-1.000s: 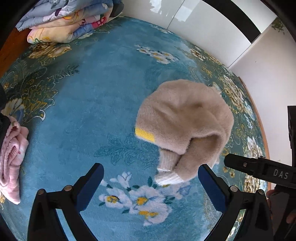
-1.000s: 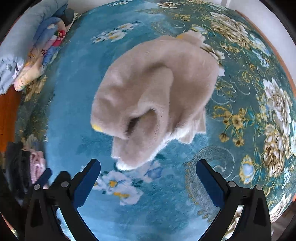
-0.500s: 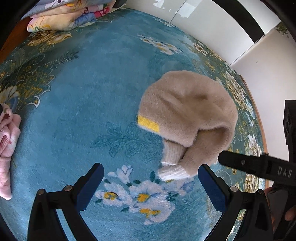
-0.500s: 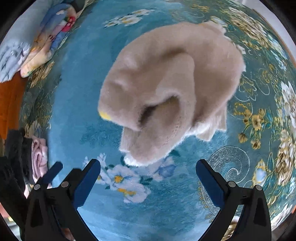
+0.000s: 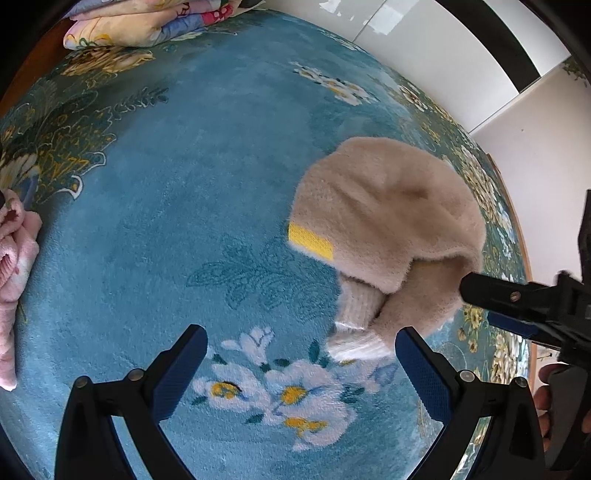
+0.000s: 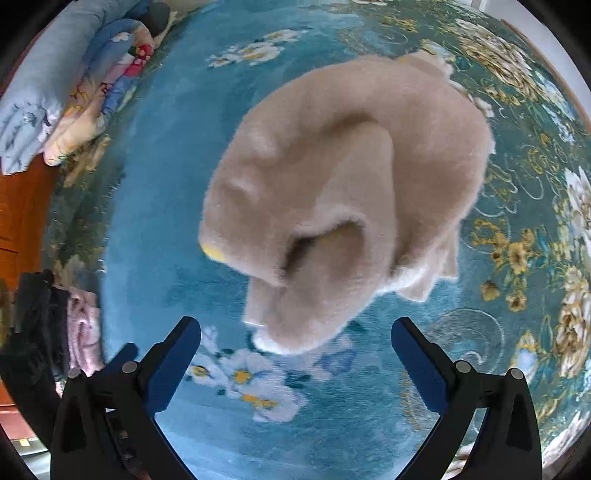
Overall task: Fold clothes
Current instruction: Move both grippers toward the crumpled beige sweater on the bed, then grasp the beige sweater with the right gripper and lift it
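Plush teal floral carpet (image 5: 155,206); fuzzy beige sweater (image 6: 332,184) bundled; both claws (image 5: 301,349) (image 6: 295,339) apart, empty.

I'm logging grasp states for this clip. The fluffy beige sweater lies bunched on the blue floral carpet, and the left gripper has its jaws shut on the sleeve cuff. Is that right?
Not quite. The beige sweater does lie bunched on the blue floral carpet, but the left gripper holds nothing: the left wrist view shows its jaws wide open, with the white sleeve cuff lying free on the carpet between them.

One beige fleece garment (image 5: 384,221), one pink garment (image 5: 14,258), one folded floral quilt (image 5: 147,26), two grippers (image 5: 301,354).
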